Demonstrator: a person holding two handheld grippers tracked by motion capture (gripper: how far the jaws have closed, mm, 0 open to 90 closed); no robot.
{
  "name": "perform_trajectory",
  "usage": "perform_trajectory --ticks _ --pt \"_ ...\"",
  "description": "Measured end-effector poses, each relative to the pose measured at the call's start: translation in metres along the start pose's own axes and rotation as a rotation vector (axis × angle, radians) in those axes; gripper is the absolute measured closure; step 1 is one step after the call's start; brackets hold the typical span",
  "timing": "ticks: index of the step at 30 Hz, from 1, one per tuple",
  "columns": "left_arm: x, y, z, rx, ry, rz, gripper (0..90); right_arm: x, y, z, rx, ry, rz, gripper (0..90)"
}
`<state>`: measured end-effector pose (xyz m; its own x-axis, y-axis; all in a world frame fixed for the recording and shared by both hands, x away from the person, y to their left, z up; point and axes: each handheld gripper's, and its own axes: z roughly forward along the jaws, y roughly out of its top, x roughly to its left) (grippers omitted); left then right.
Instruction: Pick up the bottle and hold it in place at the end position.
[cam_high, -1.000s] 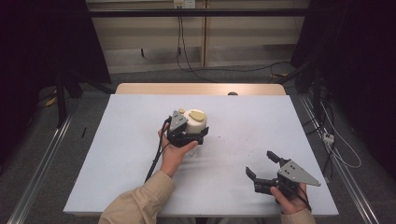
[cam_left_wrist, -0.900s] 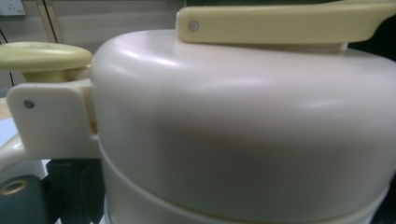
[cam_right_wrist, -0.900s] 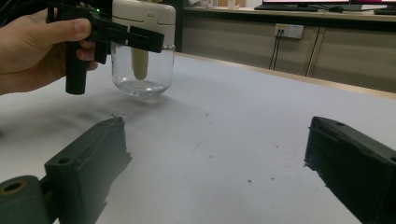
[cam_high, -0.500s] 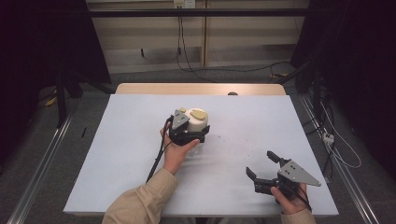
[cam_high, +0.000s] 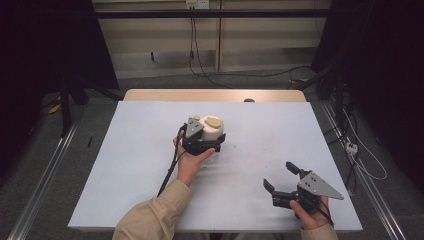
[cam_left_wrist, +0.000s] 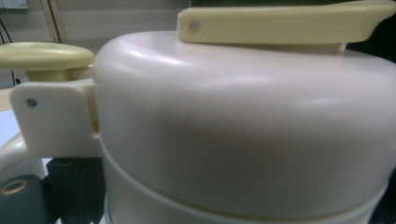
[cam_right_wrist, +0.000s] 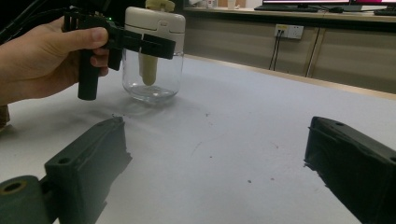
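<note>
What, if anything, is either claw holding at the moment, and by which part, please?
The left claw is clamped around the jar just below its cream lid. The right claw is open and holds nothing.

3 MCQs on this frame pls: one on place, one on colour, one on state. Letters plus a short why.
1. Where does the jar stand?
A. on the floor
B. on the white table, at the left gripper
C. between the right gripper's jaws

2. What colour is the jar's lid?
A. red
B. black
C. cream, with pale yellow parts

3. How do the right gripper's jaws stand?
A. wide open with nothing between them
B. shut on the jar
C. shut on a cable

Answers:
1 B: the high view shows the jar near mid-table against the left gripper.
2 C: the left gripper view shows a cream dome with yellow pieces.
3 A: the right gripper view shows bare table between the jaws.
</note>
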<state>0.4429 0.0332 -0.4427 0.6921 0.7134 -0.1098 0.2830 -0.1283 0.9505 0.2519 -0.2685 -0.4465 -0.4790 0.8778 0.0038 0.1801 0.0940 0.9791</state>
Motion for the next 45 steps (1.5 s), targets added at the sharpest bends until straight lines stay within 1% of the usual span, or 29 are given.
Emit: perform_trajectory --ticks 6,11,16,18,19,21,22,27,29,31,35,37,38,39,40,45 --pt "0.000 -0.001 0.003 -0.004 0.004 0.000 5.8 0.000 0.000 0.000 0.001 0.000 0.000 5.1" --pt "0.000 -0.003 0.005 0.002 0.011 -0.006 5.8 0.000 0.000 0.000 0.001 0.000 0.001 5.1" --pt "0.000 -0.002 0.006 0.002 0.008 0.003 5.8 0.000 0.000 0.000 -0.001 -0.001 0.001 5.1" --pt "-0.002 -0.001 0.007 0.005 0.008 0.000 5.9 0.000 0.000 0.000 -0.002 0.000 0.001 5.1" --pt "-0.003 0.001 0.008 0.006 0.006 0.013 5.9 0.000 0.000 0.000 -0.002 0.000 0.000 5.1" --pt "-0.004 0.001 0.009 0.006 0.004 0.013 5.9 0.000 0.000 0.000 -0.001 0.000 0.001 5.1" --pt "-0.005 0.002 0.010 0.005 0.000 0.021 5.9 0.000 0.000 0.000 -0.001 0.000 0.000 5.1" --pt "-0.006 0.002 0.012 0.006 0.002 0.023 6.0 0.000 0.000 -0.001 -0.003 0.002 0.001 5.1" --pt "-0.006 0.001 0.013 0.007 0.002 0.017 6.0 0.000 0.000 -0.001 -0.003 0.002 0.001 5.1" --pt "-0.005 0.000 0.014 0.010 0.006 0.022 6.1 0.000 0.000 -0.001 -0.003 0.003 0.001 5.1" --pt "-0.005 -0.001 0.016 0.011 0.005 0.014 6.1 0.000 0.000 0.000 -0.002 0.003 0.001 5.1" --pt "-0.005 -0.002 0.016 0.014 0.006 0.019 6.1 0.000 0.000 0.000 -0.002 0.006 0.001 5.1" --pt "-0.006 -0.002 0.017 0.012 0.007 0.012 6.1 0.000 0.000 0.000 -0.002 0.006 0.001 5.1" --pt "-0.006 -0.003 0.017 0.016 0.007 0.018 6.1 0.000 0.000 0.000 -0.002 0.005 0.002 5.1" --pt "-0.007 -0.003 0.018 0.016 0.007 0.012 6.1 0.000 0.000 0.000 -0.002 0.005 0.002 5.1" --pt "-0.007 -0.003 0.019 0.014 0.005 0.018 6.2 0.000 0.000 0.001 -0.004 0.004 0.004 5.1"
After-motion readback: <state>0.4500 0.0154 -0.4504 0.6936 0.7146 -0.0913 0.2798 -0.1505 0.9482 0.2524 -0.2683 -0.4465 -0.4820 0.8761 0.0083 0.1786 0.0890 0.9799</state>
